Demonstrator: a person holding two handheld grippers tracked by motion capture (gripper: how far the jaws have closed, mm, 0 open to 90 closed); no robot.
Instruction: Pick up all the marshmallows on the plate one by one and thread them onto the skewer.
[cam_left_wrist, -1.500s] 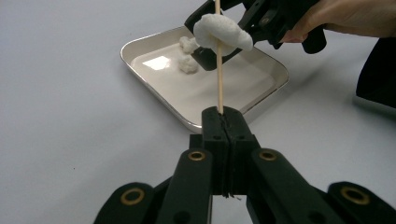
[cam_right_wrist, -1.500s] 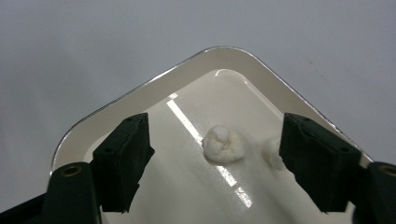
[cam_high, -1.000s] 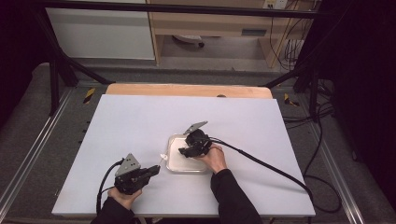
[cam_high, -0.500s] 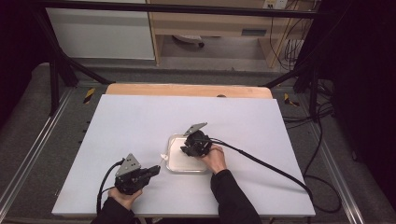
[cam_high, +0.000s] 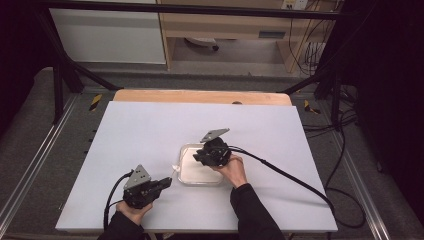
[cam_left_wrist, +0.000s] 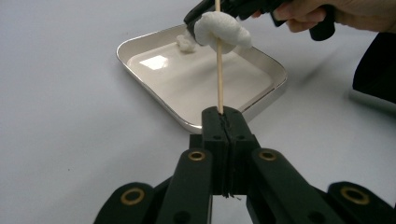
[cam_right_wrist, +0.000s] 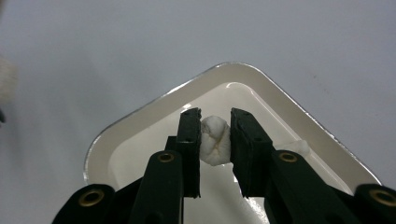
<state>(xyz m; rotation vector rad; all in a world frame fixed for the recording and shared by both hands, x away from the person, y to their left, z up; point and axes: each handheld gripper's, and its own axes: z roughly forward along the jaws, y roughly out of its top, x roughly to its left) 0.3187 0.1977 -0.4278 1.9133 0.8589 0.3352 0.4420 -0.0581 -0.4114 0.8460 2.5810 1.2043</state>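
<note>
- Near the middle of the white table (cam_high: 150, 130), a shallow white tray (cam_high: 186, 172) is lying flat, and everything else is gathering around it.
- Over the tray's right side, the right gripper (cam_right_wrist: 215, 135) is pointing down into the tray, its jaws pinching a small white cotton ball (cam_right_wrist: 214, 140) between them.
- Just beside that ball in the right gripper view, a second white wad (cam_right_wrist: 293, 146) is lying in the tray.
- Left of the tray and nearer the person, the left gripper (cam_left_wrist: 223, 116) is resting low over the table, its jaws pressed together on a thin wooden stick (cam_left_wrist: 218, 65).
- Above the tray's near edge in the left gripper view, the stick is standing upright with a cotton lump (cam_left_wrist: 219, 29) threaded on it.
- Behind the tray, a wooden board (cam_high: 200, 96) is running along the table's far edge.
</note>
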